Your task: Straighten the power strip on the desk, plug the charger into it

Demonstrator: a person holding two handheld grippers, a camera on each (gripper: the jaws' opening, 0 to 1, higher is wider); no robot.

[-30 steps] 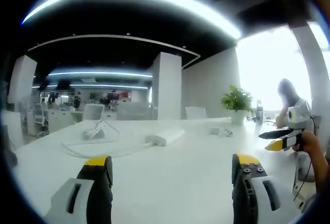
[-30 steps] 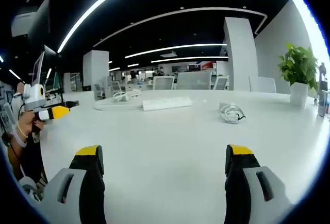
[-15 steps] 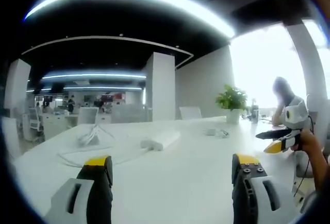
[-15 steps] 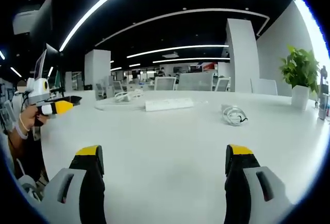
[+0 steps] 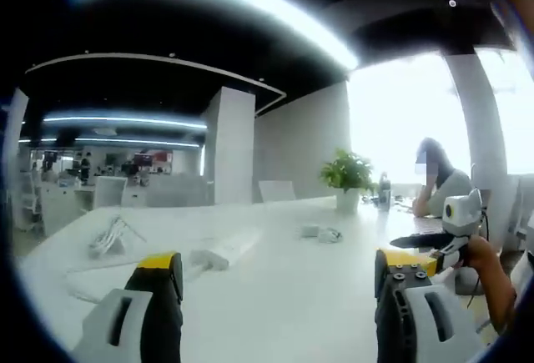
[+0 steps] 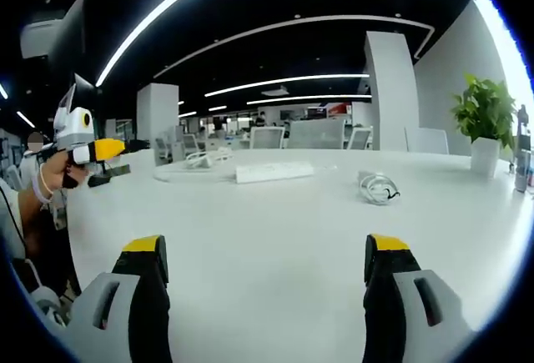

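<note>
Item: white desk (image 6: pixel 275 238), wide and mostly bare; both our tools held above its near part.

Left gripper (image 5: pixel 279 275): jaws spread wide, nothing between them. In the right gripper view it shows at the far left (image 6: pixel 113 158), raised over the desk edge, again with a gap between its jaws.

Right gripper (image 6: pixel 267 271): jaws parted, holding nothing. In the left gripper view it sits at the right edge (image 5: pixel 421 246); we cannot tell its jaw gap there.

Power strip (image 6: pixel 274 171): white, lying on the far half of the desk at a slight angle, well apart from both tools; its cord (image 6: pixel 192 174) trails off to one side.

Charger (image 6: pixel 377 186): small white block with a coiled cable, lying apart from the strip, nearer the potted plant (image 6: pixel 484 121).

Also present: a seated person (image 5: pixel 438 189) beyond the desk end; a white stand or cable bundle (image 5: pixel 108 236) behind the strip.

Risks, as we judge them: the strip is light and may skid or spin when nudged at one end; its cord could drag it back askew; the charger's coil may snag during lifting; prongs may miss the sockets unless the strip is held down.
</note>
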